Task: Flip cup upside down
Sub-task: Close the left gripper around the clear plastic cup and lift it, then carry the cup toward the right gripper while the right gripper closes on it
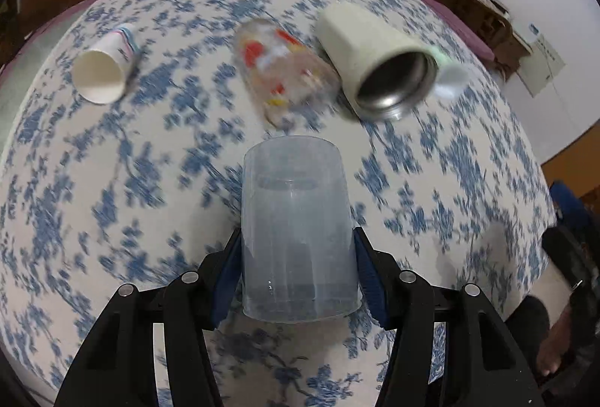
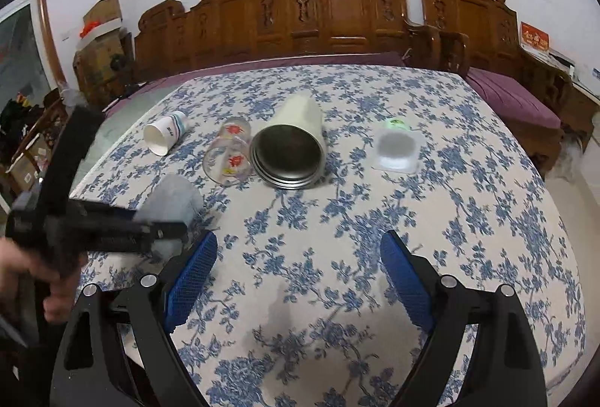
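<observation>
Two claws: left claw (image 1: 298, 279) pinches the translucent cup (image 1: 298, 230); right claw (image 2: 300, 279) hangs spread above the tablecloth (image 2: 468, 219).

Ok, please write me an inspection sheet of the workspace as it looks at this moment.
Surface: table under a blue floral cloth.
Job's things: translucent plastic cup clamped between the left gripper's blue pads, closed base pointing away from the camera.
Clutter: paper cup, printed glass and steel-lined tumbler all lying on their sides; a small sealed cup to their right.
Grippers: left gripper shut on the plastic cup; right gripper open, holding nothing, above the cloth.
Cables: nothing seen.
Surroundings: carved wooden bench with purple cushion, cardboard boxes at far left.
</observation>
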{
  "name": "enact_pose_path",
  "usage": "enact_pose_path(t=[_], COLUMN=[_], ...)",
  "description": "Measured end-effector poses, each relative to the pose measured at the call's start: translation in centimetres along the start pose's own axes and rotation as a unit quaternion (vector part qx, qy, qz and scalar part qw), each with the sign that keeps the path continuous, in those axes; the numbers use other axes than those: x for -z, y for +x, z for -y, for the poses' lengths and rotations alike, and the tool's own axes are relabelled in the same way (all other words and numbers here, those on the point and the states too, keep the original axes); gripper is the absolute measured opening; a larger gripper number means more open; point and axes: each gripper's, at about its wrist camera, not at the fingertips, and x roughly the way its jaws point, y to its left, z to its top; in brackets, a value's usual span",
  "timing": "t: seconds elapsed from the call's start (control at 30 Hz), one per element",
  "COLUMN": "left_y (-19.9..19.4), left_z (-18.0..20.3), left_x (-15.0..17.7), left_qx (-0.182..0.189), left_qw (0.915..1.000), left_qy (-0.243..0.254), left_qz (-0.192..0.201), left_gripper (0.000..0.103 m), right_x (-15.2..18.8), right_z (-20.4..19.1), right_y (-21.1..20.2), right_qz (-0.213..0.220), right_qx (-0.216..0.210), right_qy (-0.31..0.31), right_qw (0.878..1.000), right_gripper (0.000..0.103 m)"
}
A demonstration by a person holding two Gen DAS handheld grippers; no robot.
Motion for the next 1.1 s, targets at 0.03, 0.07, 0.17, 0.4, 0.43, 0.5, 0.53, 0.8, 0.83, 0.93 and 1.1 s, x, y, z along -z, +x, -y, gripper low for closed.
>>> enact_pose_path(t=[0.03, 0.07, 0.17, 0.4, 0.43, 0.5, 0.53, 0.8, 0.83, 0.93, 1.1], left_y=[0.5, 0.7, 1.4, -1.2, -1.8, -3.5, -4.3, -9.2, -9.4, -9.9, -10.1], left_z=[0.4, 0.5, 1.0, 0.7, 0.4, -0.3, -0.5, -4.7, -5.3, -7.2, -9.8], left_x=[0.3, 0.5, 0.9, 1.8, 1.8, 2.1, 2.2, 2.8, 2.9, 3.3, 4.1], left_qx=[-0.001, -0.001, -0.009, -0.021, -0.019, -0.018, -0.022, -0.087, -0.09, -0.095, -0.111], left_qw=[1.0, 0.9999, 0.9997, 0.9994, 0.9993, 0.9986, 0.9979, 0.9843, 0.9831, 0.9805, 0.9765], left_qy=[0.004, 0.006, 0.015, 0.024, 0.022, 0.018, 0.017, 0.003, -0.001, -0.018, -0.034], left_qz=[-0.005, -0.008, -0.017, 0.017, 0.024, 0.046, 0.059, 0.154, 0.159, 0.171, 0.182], left_gripper=[0.054, 0.054, 0.055, 0.071, 0.072, 0.076, 0.078, 0.095, 0.095, 0.095, 0.095], right_x=[0.0, 0.1, 0.0, -0.7, -0.9, -1.3, -1.5, -3.5, -3.7, -4.2, -4.4], right_z=[0.0, 0.1, 0.3, -0.4, -0.7, -1.3, -1.6, -4.8, -5.2, -6.9, -9.4], right_y=[-0.1, -0.2, -0.4, -0.7, -0.8, -0.8, -0.8, 0.9, 1.4, 3.1, 6.4], right_qz=[0.0, 0.001, 0.001, 0.0, 0.001, 0.001, 0.001, -0.017, -0.023, -0.052, -0.112], right_qx=[0.001, 0.002, 0.005, 0.007, 0.006, 0.003, 0.002, -0.016, -0.02, -0.033, -0.043], right_qy=[0.0, 0.0, 0.001, -0.007, -0.01, -0.017, -0.02, -0.023, -0.02, -0.017, -0.007], right_qw=[1.0, 1.0, 1.0, 1.0, 1.0, 1.0, 1.0, 0.999, 0.999, 0.998, 0.993], right_gripper=[0.09, 0.09, 0.09, 0.09, 0.09, 0.09, 0.09, 0.09, 0.09, 0.09, 0.09])
